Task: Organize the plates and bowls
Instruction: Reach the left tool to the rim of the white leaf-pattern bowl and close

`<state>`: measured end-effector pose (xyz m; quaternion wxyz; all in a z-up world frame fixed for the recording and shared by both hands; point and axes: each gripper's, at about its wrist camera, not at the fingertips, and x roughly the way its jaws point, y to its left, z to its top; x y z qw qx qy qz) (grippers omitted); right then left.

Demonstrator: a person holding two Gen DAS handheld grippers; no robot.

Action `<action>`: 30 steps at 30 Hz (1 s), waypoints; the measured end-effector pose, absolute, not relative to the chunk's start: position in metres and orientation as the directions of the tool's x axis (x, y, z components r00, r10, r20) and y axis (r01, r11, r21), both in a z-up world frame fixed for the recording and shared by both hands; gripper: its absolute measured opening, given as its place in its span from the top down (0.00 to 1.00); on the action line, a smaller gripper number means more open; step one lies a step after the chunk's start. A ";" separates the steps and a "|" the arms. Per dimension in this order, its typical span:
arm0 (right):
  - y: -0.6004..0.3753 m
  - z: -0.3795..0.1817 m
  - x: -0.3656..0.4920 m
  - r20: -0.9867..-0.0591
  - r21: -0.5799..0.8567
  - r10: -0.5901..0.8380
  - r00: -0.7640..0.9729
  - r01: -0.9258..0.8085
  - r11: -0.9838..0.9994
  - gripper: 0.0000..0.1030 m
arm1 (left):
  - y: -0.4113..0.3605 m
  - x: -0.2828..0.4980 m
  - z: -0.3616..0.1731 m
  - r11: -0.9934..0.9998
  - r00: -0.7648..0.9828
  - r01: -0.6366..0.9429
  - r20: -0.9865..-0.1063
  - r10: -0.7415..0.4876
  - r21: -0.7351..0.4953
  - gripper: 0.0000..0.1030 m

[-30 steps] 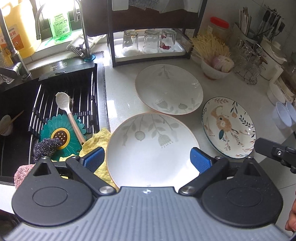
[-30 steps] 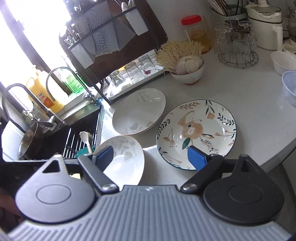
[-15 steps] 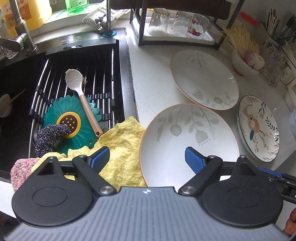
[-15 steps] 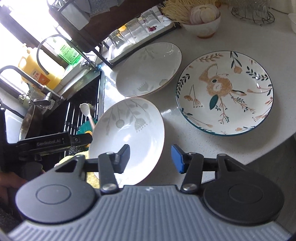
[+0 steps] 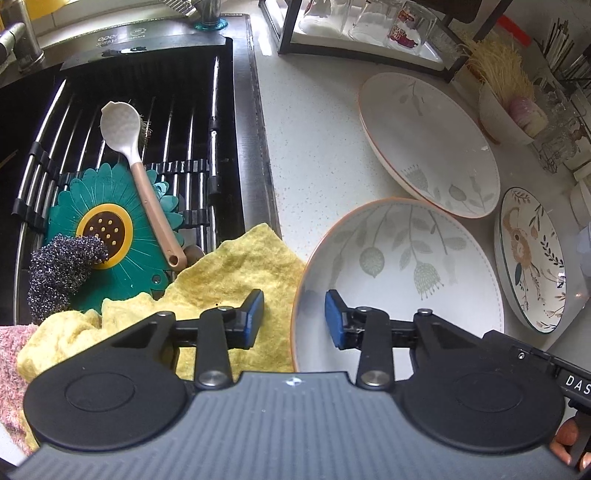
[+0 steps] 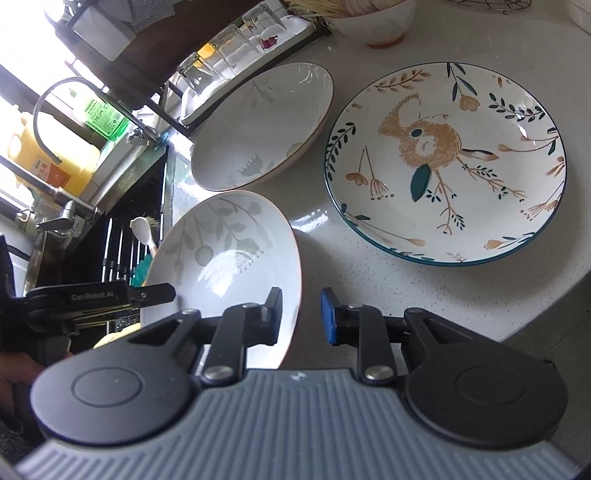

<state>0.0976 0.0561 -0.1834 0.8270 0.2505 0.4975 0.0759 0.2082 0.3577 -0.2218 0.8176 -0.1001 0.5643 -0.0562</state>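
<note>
Three dishes lie on the white counter. The near white leaf-pattern bowl (image 5: 402, 273) (image 6: 225, 258) sits between both grippers. My left gripper (image 5: 294, 319) is open, its fingers straddling the bowl's left rim. My right gripper (image 6: 301, 315) is open, its fingers straddling the bowl's right rim. Neither visibly clamps the rim. A second white leaf-pattern bowl (image 5: 428, 140) (image 6: 262, 122) lies behind it. A bird-pattern plate (image 5: 532, 258) (image 6: 447, 162) lies to the right.
A yellow cloth (image 5: 229, 280) lies under the near bowl's left edge. The sink (image 5: 147, 110) holds a rack, green flower mat, brush and scourer. A tray of glasses (image 5: 369, 22) and a bowl of noodles (image 5: 506, 107) stand behind. The counter edge runs at right.
Both grippers moved in toward the near bowl and narrowed from wide open. Each now has the bowl's rim between its fingers.
</note>
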 end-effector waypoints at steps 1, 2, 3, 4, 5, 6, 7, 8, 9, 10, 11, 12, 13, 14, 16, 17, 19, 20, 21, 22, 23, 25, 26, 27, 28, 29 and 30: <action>0.057 -0.184 0.099 -0.785 0.488 0.375 0.493 0.121 0.864 0.75 | 0.359 0.210 -0.223 0.970 0.357 -0.021 -0.908 -0.219 -0.243 0.62; 0.059 -0.185 0.100 -0.787 0.483 0.372 0.492 0.118 0.867 0.75 | 0.359 0.211 -0.224 0.968 0.358 -0.017 -0.905 -0.229 -0.251 0.62; 0.061 -0.185 0.102 -0.788 0.481 0.371 0.492 0.116 0.869 0.75 | 0.359 0.212 -0.225 0.967 0.358 -0.010 -0.904 -0.235 -0.255 0.62; 0.062 -0.186 0.103 -0.789 0.483 0.374 0.487 0.115 0.868 0.75 | 0.358 0.214 -0.225 0.967 0.357 -0.003 -0.903 -0.236 -0.254 0.62; 0.064 -0.187 0.105 -0.794 0.477 0.371 0.482 0.115 0.871 0.75 | 0.358 0.215 -0.225 0.967 0.358 0.004 -0.902 -0.240 -0.256 0.63; 0.065 -0.187 0.106 -0.796 0.469 0.364 0.484 0.112 0.876 0.75 | 0.358 0.216 -0.225 0.966 0.357 0.010 -0.901 -0.246 -0.260 0.63; 0.065 -0.188 0.107 -0.794 0.471 0.366 0.485 0.110 0.875 0.75 | 0.358 0.218 -0.226 0.964 0.354 0.015 -0.900 -0.255 -0.267 0.63; 0.065 -0.188 0.108 -0.792 0.478 0.371 0.486 0.113 0.871 0.75 | 0.359 0.219 -0.226 0.962 0.353 0.021 -0.899 -0.261 -0.271 0.64; 0.065 -0.189 0.110 -0.791 0.482 0.373 0.485 0.118 0.868 0.77 | 0.358 0.220 -0.226 0.962 0.351 0.029 -0.898 -0.265 -0.272 0.64; 0.065 -0.191 0.111 -0.791 0.487 0.377 0.482 0.123 0.865 0.80 | 0.358 0.221 -0.226 0.962 0.349 0.037 -0.898 -0.268 -0.272 0.65; 0.064 -0.192 0.113 -0.793 0.489 0.376 0.480 0.133 0.862 0.84 | 0.358 0.222 -0.225 0.960 0.350 0.046 -0.895 -0.276 -0.278 0.71; 0.061 -0.193 0.114 -0.789 0.496 0.374 0.488 0.145 0.856 0.88 | 0.358 0.223 -0.225 0.956 0.346 0.054 -0.892 -0.290 -0.289 0.76; 0.058 -0.194 0.115 -0.786 0.505 0.379 0.489 0.154 0.849 0.90 | 0.358 0.223 -0.225 0.955 0.343 0.055 -0.892 -0.293 -0.293 0.77; 0.056 -0.195 0.116 -0.784 0.513 0.387 0.485 0.158 0.844 0.91 | 0.357 0.223 -0.224 0.955 0.344 0.061 -0.892 -0.294 -0.291 0.77; 0.055 -0.194 0.118 -0.785 0.512 0.389 0.482 0.152 0.846 0.91 | 0.357 0.224 -0.224 0.954 0.344 0.075 -0.890 -0.298 -0.291 0.78; 0.056 -0.193 0.118 -0.788 0.504 0.384 0.480 0.146 0.852 0.91 | 0.358 0.225 -0.224 0.952 0.340 0.071 -0.890 -0.303 -0.297 0.78; 0.059 -0.192 0.120 -0.798 0.489 0.376 0.472 0.141 0.861 0.90 | 0.361 0.227 -0.225 0.948 0.334 0.063 -0.889 -0.314 -0.311 0.79; 0.060 -0.192 0.121 -0.800 0.489 0.376 0.468 0.145 0.860 0.90 | 0.362 0.228 -0.225 0.947 0.332 0.062 -0.888 -0.318 -0.316 0.79; 0.060 -0.192 0.122 -0.800 0.492 0.379 0.464 0.146 0.858 0.90 | 0.364 0.228 -0.224 0.945 0.330 0.060 -0.887 -0.323 -0.322 0.80; 0.061 -0.191 0.122 -0.800 0.492 0.381 0.465 0.142 0.859 0.90 | 0.366 0.228 -0.224 0.941 0.326 0.053 -0.885 -0.331 -0.333 0.80; 0.061 -0.189 0.122 -0.798 0.490 0.381 0.466 0.135 0.861 0.90 | 0.368 0.228 -0.223 0.938 0.322 0.045 -0.884 -0.340 -0.344 0.80; 0.063 -0.184 0.121 -0.796 0.483 0.380 0.471 0.116 0.868 0.90 | 0.370 0.227 -0.221 0.933 0.317 0.041 -0.881 -0.351 -0.357 0.80; 0.062 -0.182 0.121 -0.795 0.483 0.382 0.471 0.110 0.869 0.90 | 0.371 0.226 -0.220 0.932 0.317 0.043 -0.880 -0.353 -0.359 0.81; 0.062 -0.181 0.121 -0.796 0.484 0.384 0.468 0.111 0.868 0.90 | 0.370 0.226 -0.218 0.932 0.315 0.043 -0.880 -0.356 -0.361 0.81; 0.061 -0.179 0.123 -0.798 0.486 0.384 0.463 0.119 0.866 0.90 | 0.369 0.225 -0.215 0.930 0.315 0.047 -0.878 -0.360 -0.364 0.81; 0.060 -0.176 0.123 -0.797 0.485 0.383 0.467 0.118 0.866 0.90 | 0.369 0.225 -0.212 0.929 0.320 0.053 -0.876 -0.362 -0.365 0.81; 0.060 -0.174 0.124 -0.795 0.484 0.382 0.470 0.112 0.868 0.90 | 0.368 0.225 -0.209 0.928 0.324 0.055 -0.873 -0.365 -0.367 0.82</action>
